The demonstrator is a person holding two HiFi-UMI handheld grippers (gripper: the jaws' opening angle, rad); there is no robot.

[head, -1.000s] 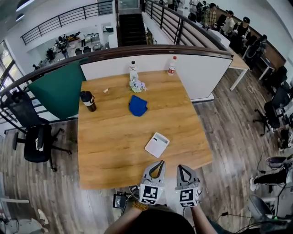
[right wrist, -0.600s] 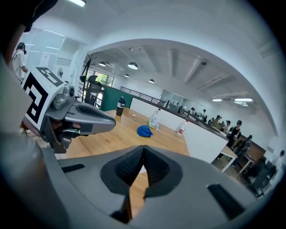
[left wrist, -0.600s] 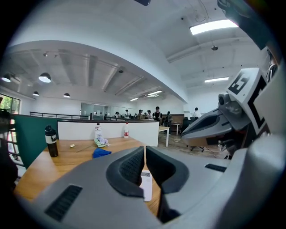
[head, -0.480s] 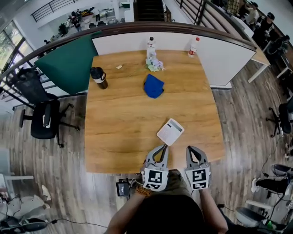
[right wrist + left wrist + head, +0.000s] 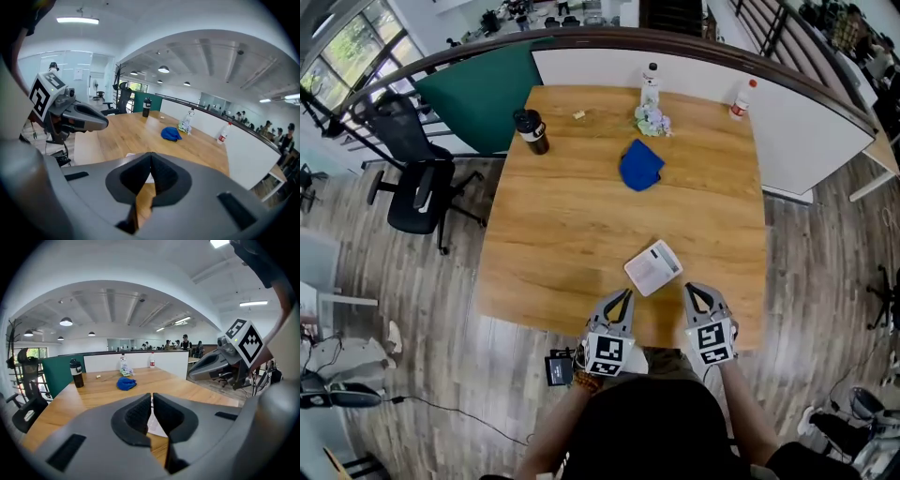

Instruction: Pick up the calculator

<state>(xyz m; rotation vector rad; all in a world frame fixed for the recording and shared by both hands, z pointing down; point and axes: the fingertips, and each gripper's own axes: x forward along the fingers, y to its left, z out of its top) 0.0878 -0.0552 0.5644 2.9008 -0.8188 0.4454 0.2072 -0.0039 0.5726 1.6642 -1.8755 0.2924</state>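
A wide wooden table (image 5: 572, 216) fills the middle of the head view, with a plank floor around it and a black office chair (image 5: 417, 178) standing off its left side. At the bottom of the view I hold two grey grippers side by side at the table's near edge, both pointing toward the far side. The left gripper (image 5: 624, 296) has its jaws brought together to a hairline gap with nothing between them. The right gripper (image 5: 690, 291) is fully closed and also holds nothing. The calculator (image 5: 653, 267), a flat white slab with its display strip at the far right corner, lies on the table near that edge. It is turned diagonally, just beyond the two sets of tips and between them, and neither touches it. Farther off, a crumpled blue cloth (image 5: 639, 164) sits past the middle of the table. A dark tumbler (image 5: 531, 131) stands at the far left, a clear bottle (image 5: 650, 84) beside some crumpled wrapping at the far edge, and a red-capped bottle (image 5: 740, 98) on the ledge to the right. I judge this to be the approach, before any grasp. Next, one gripper needs its jaws spread wide enough to take the calculator by an edge, coming in low because it lies flat on the wood.
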